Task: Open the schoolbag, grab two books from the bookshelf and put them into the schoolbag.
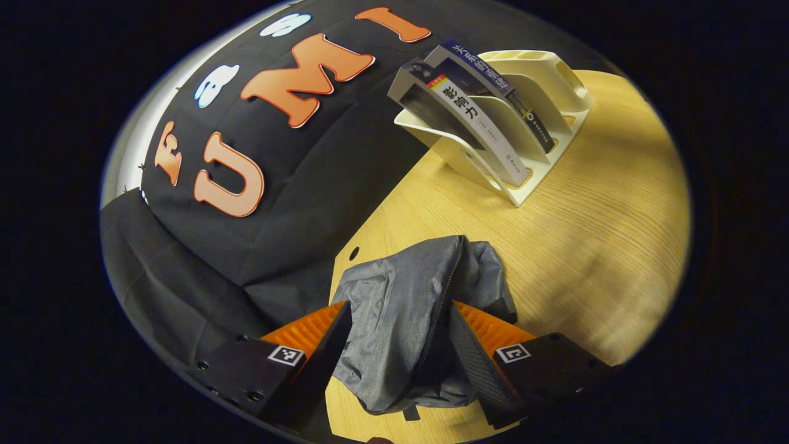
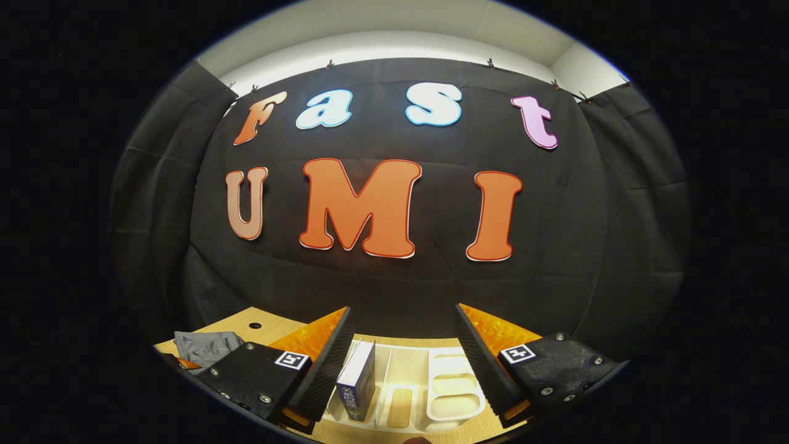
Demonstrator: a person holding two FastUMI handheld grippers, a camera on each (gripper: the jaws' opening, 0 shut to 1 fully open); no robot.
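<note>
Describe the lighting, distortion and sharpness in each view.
Left gripper view: fisheye tilts and curves the table; soft uneven light on the wood, schoolbag and books sharp. Right gripper view: dimmer, bookshelf squeezed at the bottom edge, wall bowed.

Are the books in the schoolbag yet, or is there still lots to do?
Not yet. Both books stand in the white bookshelf on the wooden table. The left gripper has the grey schoolbag bunched between its fingers; I can't tell if its zip is open. The right gripper hangs open above the bookshelf, holding nothing. Grabbing and packing both books is left.
</note>
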